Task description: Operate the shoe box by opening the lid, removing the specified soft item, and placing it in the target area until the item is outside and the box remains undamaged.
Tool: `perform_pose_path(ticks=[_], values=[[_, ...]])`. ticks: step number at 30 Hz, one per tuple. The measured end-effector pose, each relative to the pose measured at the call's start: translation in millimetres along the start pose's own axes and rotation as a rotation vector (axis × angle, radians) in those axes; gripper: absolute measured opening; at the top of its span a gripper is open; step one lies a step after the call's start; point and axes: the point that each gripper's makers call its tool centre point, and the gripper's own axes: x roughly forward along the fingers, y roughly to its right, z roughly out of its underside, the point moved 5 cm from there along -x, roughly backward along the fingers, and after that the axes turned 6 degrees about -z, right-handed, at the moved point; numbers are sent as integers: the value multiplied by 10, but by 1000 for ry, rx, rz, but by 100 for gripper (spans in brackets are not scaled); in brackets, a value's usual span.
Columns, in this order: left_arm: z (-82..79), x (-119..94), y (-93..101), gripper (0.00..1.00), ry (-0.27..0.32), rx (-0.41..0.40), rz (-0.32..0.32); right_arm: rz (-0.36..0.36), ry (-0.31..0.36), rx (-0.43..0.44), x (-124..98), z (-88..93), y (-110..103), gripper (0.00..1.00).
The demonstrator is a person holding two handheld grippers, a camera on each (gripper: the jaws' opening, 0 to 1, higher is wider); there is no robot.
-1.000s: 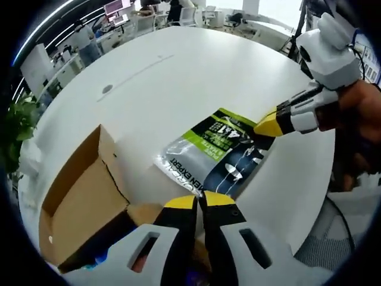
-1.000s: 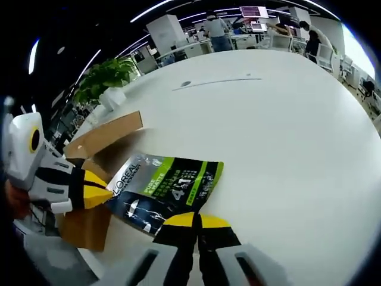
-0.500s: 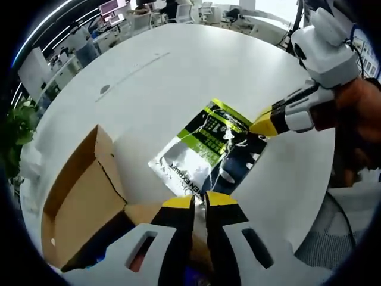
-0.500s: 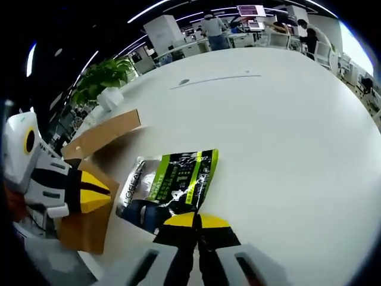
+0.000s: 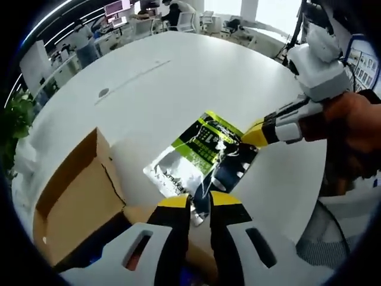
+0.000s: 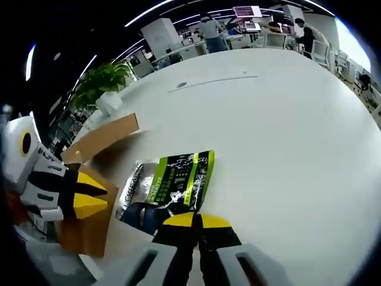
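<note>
Pouch (image 5: 205, 156) in green, black and silver is lying outside the cardboard shoe box (image 5: 77, 196), on the white tabletop (image 5: 166, 83) just beside the box's open flap, with wide bare surface stretching beyond it. Right gripper (image 6: 190, 221) is pinching the pouch's near edge with its jaws together on it, its yellow tip showing at the pouch's corner in the left gripper view (image 5: 256, 134). Left gripper (image 5: 199, 202) is standing with jaws slightly apart at the pouch's other edge, near the box's rim; its tips look parted in the right gripper view (image 6: 89, 193)
</note>
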Motion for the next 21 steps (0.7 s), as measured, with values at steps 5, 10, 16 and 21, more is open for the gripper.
perform_pose_path(ticks=[5,10,16,21], values=[[-59,-75,-18,11,24,-8,-2,-1,-16,-21,14,29,-28,0],[-50,-174,-38,11,47,-21,0,22,6,-22,-29,19,-23,2],[-47,-311,-54,12,74,-68,14,28,37,-21,-111,-16,-84,5],[-33,-493,-56,14,124,-113,39,28,58,-27,-198,-2,-174,7]])
